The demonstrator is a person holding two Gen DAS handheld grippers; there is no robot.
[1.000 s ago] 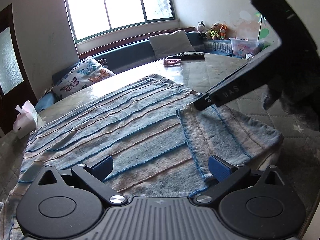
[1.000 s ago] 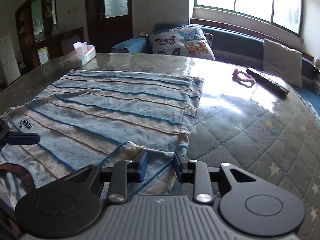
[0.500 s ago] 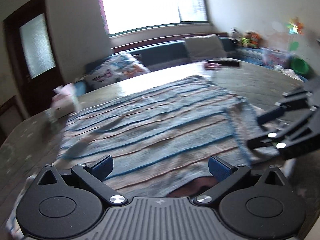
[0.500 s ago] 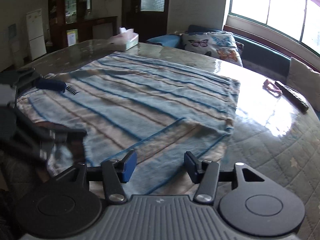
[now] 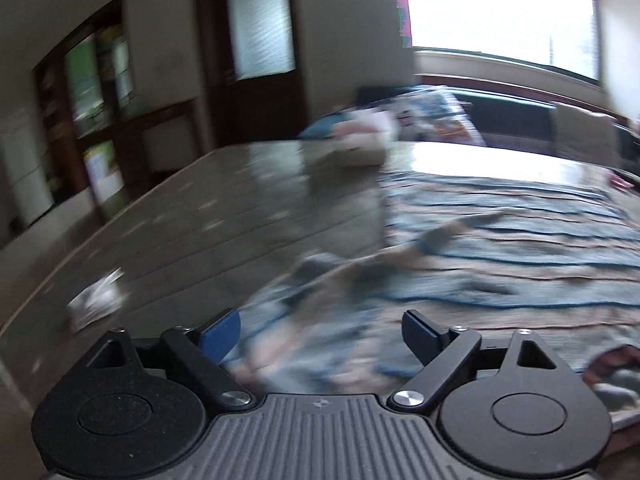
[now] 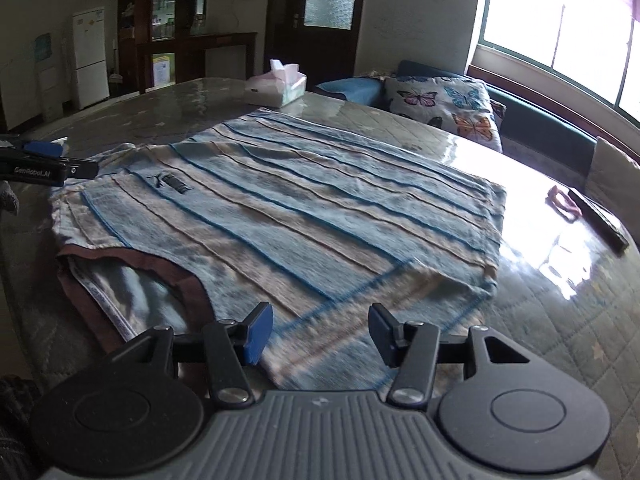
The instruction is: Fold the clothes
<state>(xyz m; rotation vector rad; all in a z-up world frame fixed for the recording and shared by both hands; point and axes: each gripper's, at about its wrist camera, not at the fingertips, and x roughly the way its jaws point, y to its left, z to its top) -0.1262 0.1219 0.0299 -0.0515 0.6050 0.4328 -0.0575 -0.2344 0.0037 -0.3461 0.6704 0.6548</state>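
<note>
Striped T-shirt (image 6: 288, 204): blue and beige bands, a brown neckband at the near left edge and a small dark logo on the chest. Lies flat on the tabletop (image 6: 560, 320), the near right sleeve folded over onto the body, the left sleeve spread out toward the table edge.

Right gripper (image 6: 316, 330): hovers over the folded sleeve at the near hem. Fingers (image 6: 258, 330) stand parted with cloth beneath them but not pinched; nothing grasped. They have just been opening.

Left gripper (image 5: 320, 334): seen from its own camera in a heavily blurred view, above the shirt's left shoulder and sleeve area. Fingers (image 5: 222, 334) spread wide, released, no cloth between them; they have just narrowed a little. From the right wrist view, it shows as a dark bar with a blue pad at the far left edge, beside the shirt's left sleeve.

Tabletop: quilted, star-patterned cover under a glossy clear sheet that reflects the window.

Tissue box (image 6: 276, 88): at the far edge of the tabletop, beyond the shirt's hem, apart from it.

Remote control (image 6: 598, 220): dark, on the right part of the tabletop, well apart from the shirt.

Pink band (image 6: 562, 204): just beside the remote's near end.

Butterfly cushion (image 6: 444, 106): on the blue bench behind the table, below the window.
</note>
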